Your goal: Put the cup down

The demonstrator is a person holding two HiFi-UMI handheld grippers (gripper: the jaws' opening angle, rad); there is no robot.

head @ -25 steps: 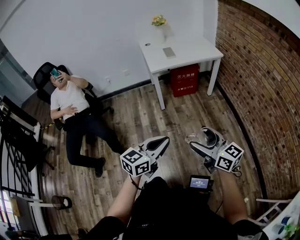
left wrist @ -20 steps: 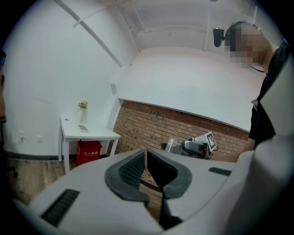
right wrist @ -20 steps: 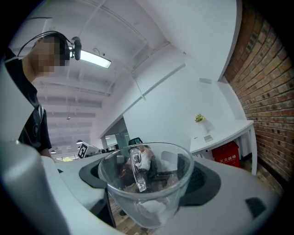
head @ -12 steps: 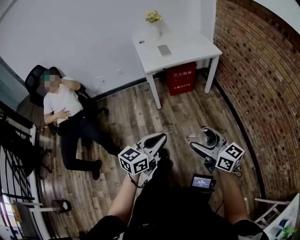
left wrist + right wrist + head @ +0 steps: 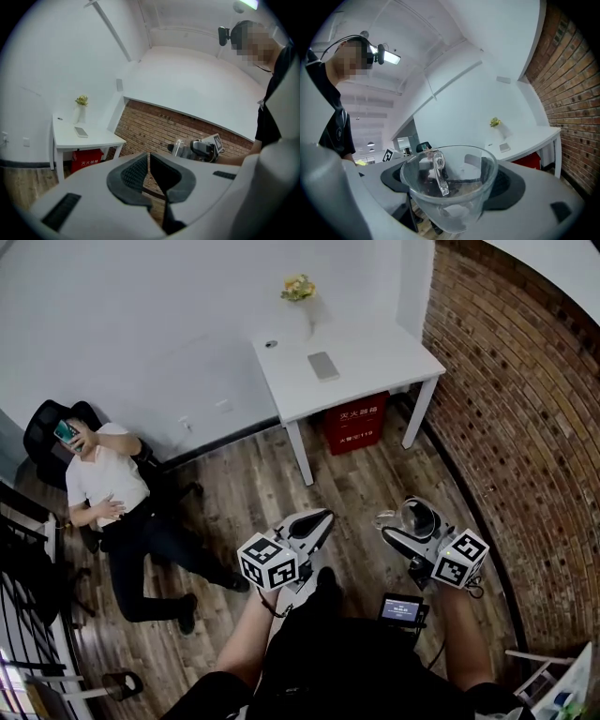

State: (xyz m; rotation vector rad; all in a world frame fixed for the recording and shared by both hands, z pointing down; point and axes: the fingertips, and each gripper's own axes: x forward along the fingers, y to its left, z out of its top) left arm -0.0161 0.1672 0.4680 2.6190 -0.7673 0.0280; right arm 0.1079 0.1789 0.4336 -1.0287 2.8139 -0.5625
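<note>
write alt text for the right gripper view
A clear glass cup with a handle sits clamped between the dark pads of the right gripper. Beyond it stand a white table bearing a small vase of yellow flowers, and a brick wall at right.

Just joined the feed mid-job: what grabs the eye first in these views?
The clear glass cup clamped in the right gripper, held in the air over the wooden floor, stands out first. Next come a person lounging in a black chair at the head view's left, and the white table by the wall with a red box beneath it.
</note>
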